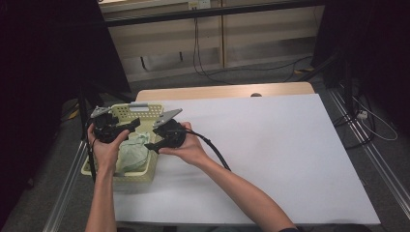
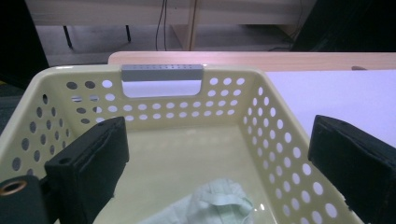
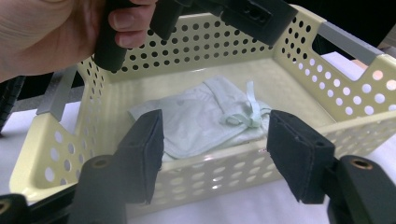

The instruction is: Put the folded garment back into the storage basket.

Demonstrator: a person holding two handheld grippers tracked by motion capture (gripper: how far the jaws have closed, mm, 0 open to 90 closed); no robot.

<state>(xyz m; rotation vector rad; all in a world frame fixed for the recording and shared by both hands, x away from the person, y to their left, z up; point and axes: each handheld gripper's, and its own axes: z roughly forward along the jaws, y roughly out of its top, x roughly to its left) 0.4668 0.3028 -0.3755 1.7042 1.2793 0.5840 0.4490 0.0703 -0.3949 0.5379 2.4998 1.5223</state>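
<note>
A pale yellow perforated basket [image 1: 145,175] stands at the left of the white-covered table [image 1: 270,145]. A pale green cloth [image 1: 131,151] with a drawstring lies crumpled on its floor. My left gripper [image 1: 131,123] hangs over the basket, open, with nothing between its jaws. In the left gripper view the left gripper [image 2: 217,128] looks down into the basket [image 2: 275,126], the cloth [image 2: 215,205] low between the jaws. My right gripper [image 1: 153,137] is beside the basket's right wall, open and holding nothing. In the right gripper view the right gripper [image 3: 215,121] frames the cloth [image 3: 201,116] beyond the basket wall [image 3: 224,175].
The basket has grey handle strips at its ends [image 2: 162,73]. The person's other hand [image 3: 46,32] and the left gripper [image 3: 224,11] hang over the basket's far side. A wooden table edge [image 1: 222,91] runs behind the white sheet, with cables on the floor beyond.
</note>
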